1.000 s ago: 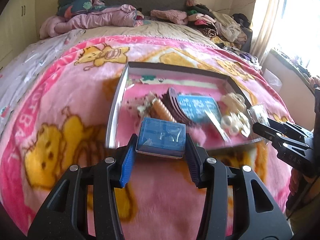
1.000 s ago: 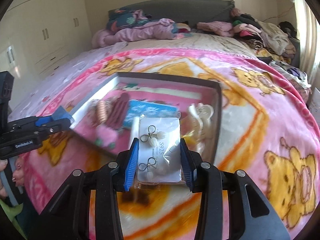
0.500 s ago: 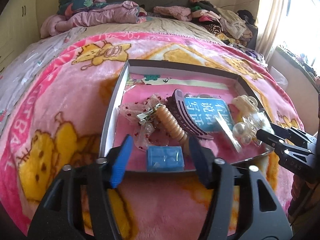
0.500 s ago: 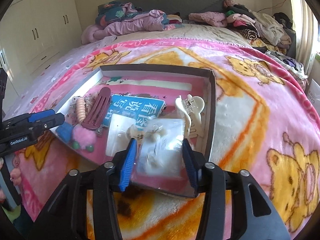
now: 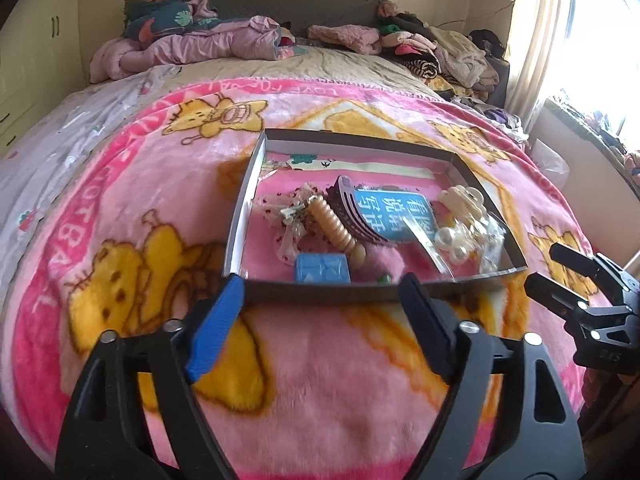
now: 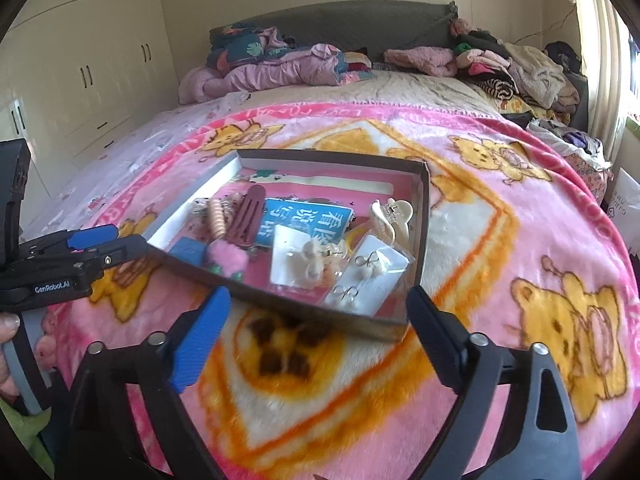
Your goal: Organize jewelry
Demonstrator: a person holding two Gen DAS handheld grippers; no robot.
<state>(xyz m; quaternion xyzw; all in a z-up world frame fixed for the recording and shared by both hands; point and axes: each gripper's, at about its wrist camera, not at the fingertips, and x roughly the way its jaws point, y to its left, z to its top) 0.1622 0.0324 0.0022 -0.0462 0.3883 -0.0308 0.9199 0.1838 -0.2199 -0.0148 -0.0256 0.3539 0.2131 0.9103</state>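
A shallow dark-walled tray (image 5: pixel 256 168) lies on the pink blanket. Inside, at its near edge, rests a small blue box (image 5: pixel 322 267). My left gripper (image 5: pixel 320 285) is just short of the tray's front wall; its jaws are opening with nothing between them. A clear-bagged earring card (image 6: pixel 372 276) lies in the tray's near right corner (image 6: pixel 424 208). My right gripper (image 6: pixel 318 296) is in front of it, jaws opening and empty. The tray also holds a cream claw clip (image 6: pixel 390 216), a dark red comb clip (image 5: pixel 352 216), a blue booklet (image 5: pixel 392 216) and a beige spiral hair tie (image 5: pixel 334 228).
The pink cartoon blanket (image 5: pixel 140 200) covers the bed around the tray. Heaped clothes (image 5: pixel 208 46) line the headboard. Wardrobe doors (image 6: pixel 92 76) stand on the left, a curtained window (image 5: pixel 552 40) on the right. A hand (image 6: pixel 8 324) holds the left gripper (image 6: pixel 128 238).
Both grippers let go: the blue box and the earring card now lie in the tray. Both grippers have drawn back from the tray and spread wider.
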